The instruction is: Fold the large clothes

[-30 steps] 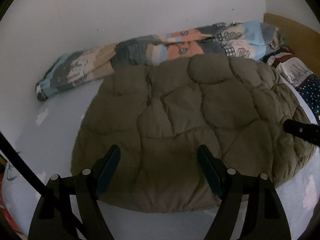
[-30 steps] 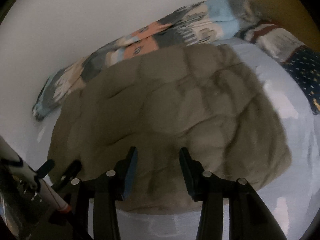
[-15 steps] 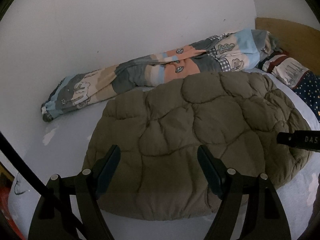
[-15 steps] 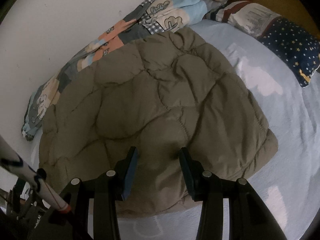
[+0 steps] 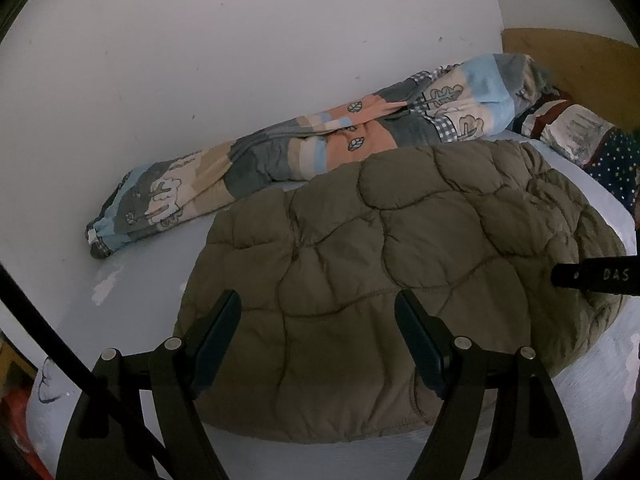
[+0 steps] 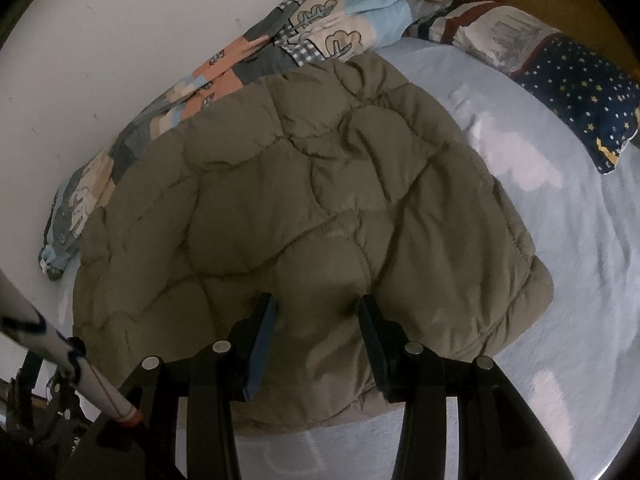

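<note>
An olive quilted puffer jacket lies spread flat on a light blue bed sheet. My left gripper hovers open over the jacket's near edge, with nothing between its fingers. In the right wrist view the jacket fills the middle. My right gripper stands half open, and its fingertips dent the padding near the jacket's front hem. A puff of fabric bulges between them, and the pads do not clamp it. One black finger of the right gripper pokes in from the right edge, over the jacket's right side.
A rolled patchwork blanket lies along the white wall behind the jacket. A navy star-print pillow lies at the far right by a wooden headboard. A white rod with a red band crosses the lower left.
The right gripper has sunk onto the jacket and its tips now press into the padding. The left view has tilted up, so more wall shows. Both jaw gaps are unchanged.
</note>
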Tool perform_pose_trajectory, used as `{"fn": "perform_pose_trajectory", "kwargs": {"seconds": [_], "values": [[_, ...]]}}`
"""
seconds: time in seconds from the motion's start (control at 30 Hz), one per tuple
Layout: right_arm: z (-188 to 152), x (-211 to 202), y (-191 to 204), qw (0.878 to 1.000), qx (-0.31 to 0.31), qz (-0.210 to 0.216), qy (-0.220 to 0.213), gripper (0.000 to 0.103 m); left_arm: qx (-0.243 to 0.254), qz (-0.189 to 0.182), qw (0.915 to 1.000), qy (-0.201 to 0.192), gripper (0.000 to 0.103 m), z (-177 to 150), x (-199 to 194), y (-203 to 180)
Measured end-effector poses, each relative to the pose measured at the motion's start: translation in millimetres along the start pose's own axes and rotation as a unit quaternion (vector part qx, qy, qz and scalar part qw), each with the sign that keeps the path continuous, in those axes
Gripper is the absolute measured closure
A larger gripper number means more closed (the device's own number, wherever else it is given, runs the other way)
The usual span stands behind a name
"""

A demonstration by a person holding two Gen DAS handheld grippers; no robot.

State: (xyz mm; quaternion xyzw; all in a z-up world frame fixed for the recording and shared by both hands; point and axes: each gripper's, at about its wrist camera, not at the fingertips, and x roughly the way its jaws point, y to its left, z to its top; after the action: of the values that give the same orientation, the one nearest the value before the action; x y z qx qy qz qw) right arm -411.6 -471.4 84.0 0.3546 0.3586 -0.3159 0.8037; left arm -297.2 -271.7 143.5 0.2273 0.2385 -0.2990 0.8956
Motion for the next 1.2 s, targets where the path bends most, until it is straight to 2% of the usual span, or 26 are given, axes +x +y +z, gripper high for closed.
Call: {"fn": "perform_pose_trajectory", "kwargs": {"seconds": [0.87,0.93,1.07,1.13,1.2], "values": [[-2.8,16.8,-1.0,0.999,-0.006,-0.004,0.034,0.049,0.011,0.006,0.9998,0.014,0.025,-1.6,7.5,-0.8],[-0.2,12.4,-2.2,1.000,0.000,0.000,0.030,0.049,0.007,0.006,0.9997,0.023,0.025,-2.3,10.1,2.4],[8.7,-3.9,-10.4,1.000,0.011,-0.005,-0.004,0.049,-0.025,0.010,0.9981,0.055,0.025,-4.2,21.5,18.8],[11.5,-7.5,-16.9,1.000,0.019,-0.016,-0.014,0.049,-0.051,0.011,0.9955,0.079,0.025,-6.7,29.9,31.5],[13.3,-7.0,-25.4,0.999,0.032,-0.024,-0.012,0.049,-0.079,0.015,0.9897,0.118,0.025,-12.7,43.1,45.3]]}}
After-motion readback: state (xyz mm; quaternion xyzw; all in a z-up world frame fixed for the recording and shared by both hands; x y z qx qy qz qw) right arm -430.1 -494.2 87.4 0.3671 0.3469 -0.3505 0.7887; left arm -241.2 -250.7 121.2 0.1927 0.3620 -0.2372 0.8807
